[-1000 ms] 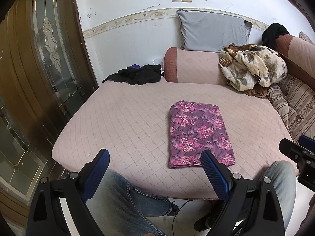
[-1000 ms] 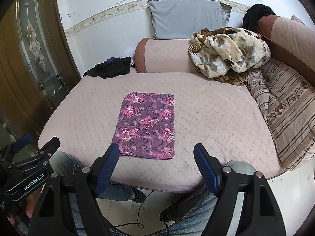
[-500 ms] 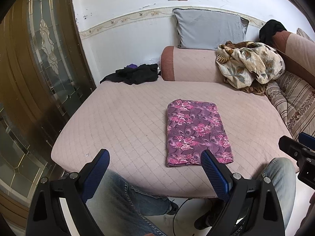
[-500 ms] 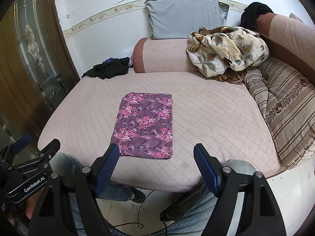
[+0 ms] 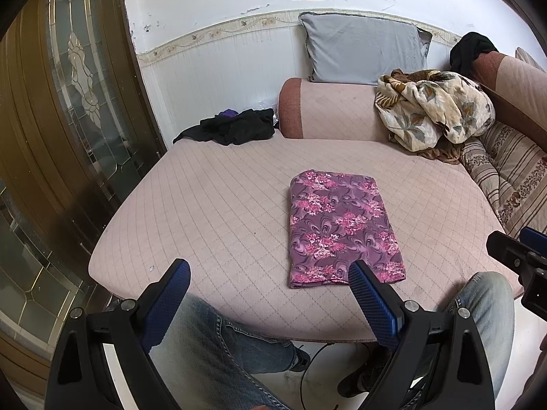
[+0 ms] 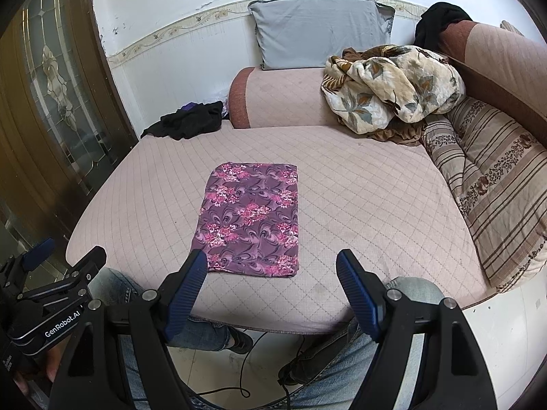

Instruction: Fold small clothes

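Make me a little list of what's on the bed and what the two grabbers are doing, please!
folded cloth: purple floral cloth, a flat rectangle in the middle of the pink mattress
left gripper: open, holding nothing, near the mattress edge
right gripper: open, holding nothing, just short of the cloth
black clothes: heaped at the far left corner
floral blanket: bunched at the far right
grey pillow: against the wall
person: knees in jeans below the grippers

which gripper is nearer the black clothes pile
Left. The left gripper sits on the same side as the black clothes pile; the right gripper is further over, across the folded purple cloth.
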